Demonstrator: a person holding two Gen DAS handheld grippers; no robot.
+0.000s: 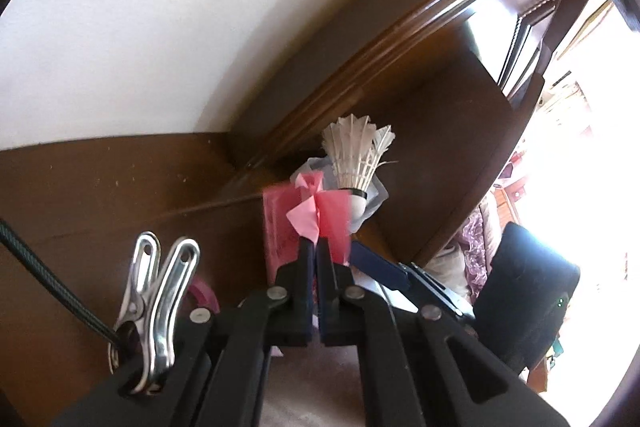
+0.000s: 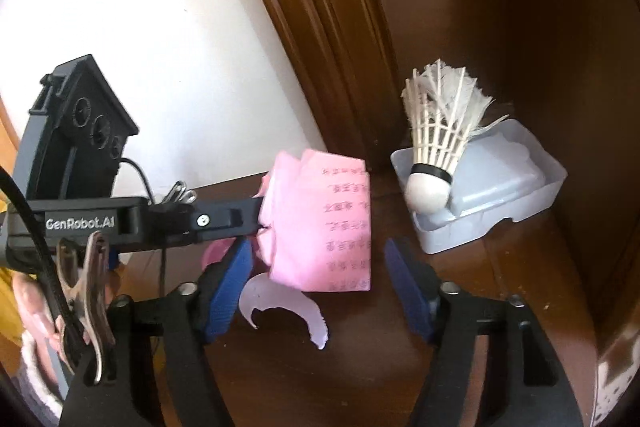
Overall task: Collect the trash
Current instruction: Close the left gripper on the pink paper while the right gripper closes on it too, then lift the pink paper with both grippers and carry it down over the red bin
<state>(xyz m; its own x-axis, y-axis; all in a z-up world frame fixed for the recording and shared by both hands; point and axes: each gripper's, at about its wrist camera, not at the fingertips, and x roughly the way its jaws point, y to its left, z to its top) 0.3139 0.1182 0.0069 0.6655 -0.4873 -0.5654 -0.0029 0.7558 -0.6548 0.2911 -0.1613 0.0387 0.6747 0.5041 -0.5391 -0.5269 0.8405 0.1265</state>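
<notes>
- Left gripper (image 1: 318, 243): jaws fully closed, clamping the crumpled pink printed paper slip (image 2: 324, 223) at its edge, above the brown wooden shelf (image 2: 500, 287).
- Right gripper (image 2: 318, 267): jaws partly open, blue pads (image 2: 230, 281) flanking the slip's lower part without touching it.
- White feather shuttlecock (image 2: 436, 147): upright in the translucent plastic tray (image 2: 532, 183), beside the slip.
- Pale curved plastic scrap (image 2: 280, 303): below the slip.

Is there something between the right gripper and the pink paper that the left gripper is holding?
No, nothing visible. The pink paper, pinched by the left gripper, hangs directly between the open fingers of the right gripper. The shuttlecock in its plastic tray stands apart, farther back.
</notes>
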